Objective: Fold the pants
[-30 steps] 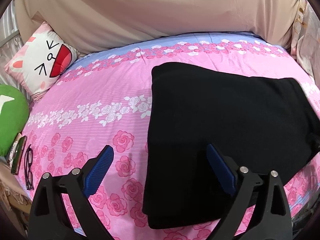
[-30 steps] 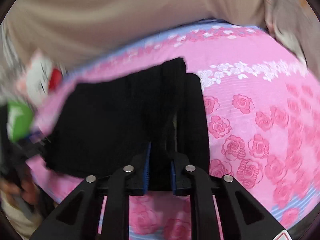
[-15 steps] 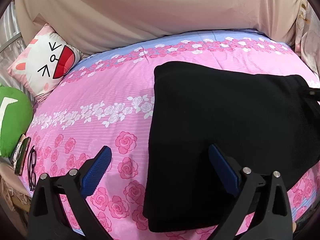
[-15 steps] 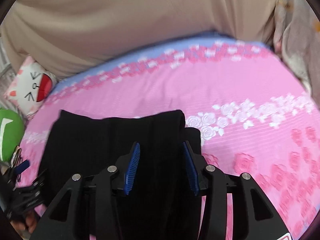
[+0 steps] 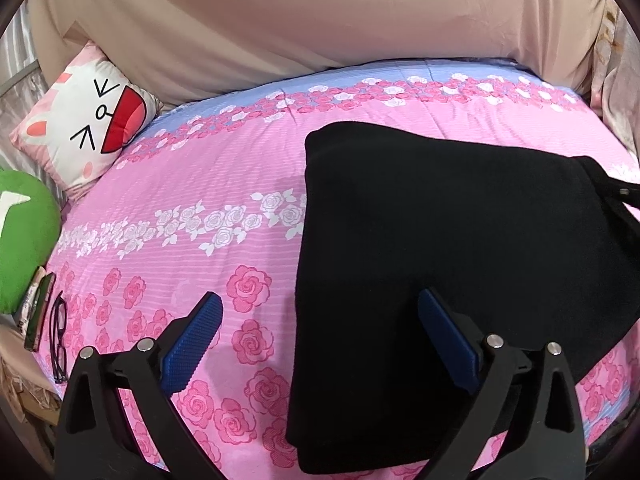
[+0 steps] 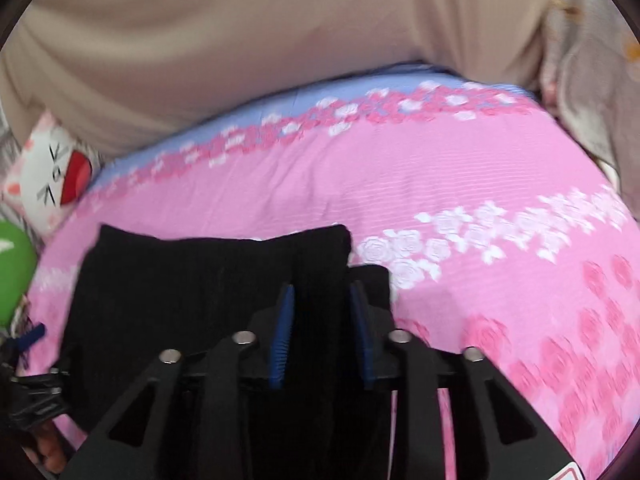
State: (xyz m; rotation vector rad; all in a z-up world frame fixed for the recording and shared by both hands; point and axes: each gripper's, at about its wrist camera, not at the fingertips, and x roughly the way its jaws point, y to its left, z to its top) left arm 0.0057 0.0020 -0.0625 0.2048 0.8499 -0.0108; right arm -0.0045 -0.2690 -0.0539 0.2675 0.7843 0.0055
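Note:
Black pants (image 5: 460,240) lie folded into a rectangle on the pink rose bedsheet (image 5: 200,184). My left gripper (image 5: 320,300) hangs open and wide over the pants' left edge near the front, with nothing in it. My right gripper (image 6: 322,292) is open, its blue pads apart above the far right corner of the pants (image 6: 200,280) and not pressing the cloth. A narrow second layer of black fabric (image 6: 372,280) sticks out to the right of that corner. Part of the right gripper (image 5: 624,196) shows at the left wrist view's right edge.
A cat-face pillow (image 5: 92,120) and a green cushion (image 5: 20,240) sit at the bed's left. Glasses (image 5: 58,332) and a phone (image 5: 40,312) lie by the left edge. A beige cloth wall (image 5: 320,20) rises behind the bed.
The right gripper was shut on the pants' right fold; it let go, opened and drew back. The pants now lie flat. The left gripper stayed put.

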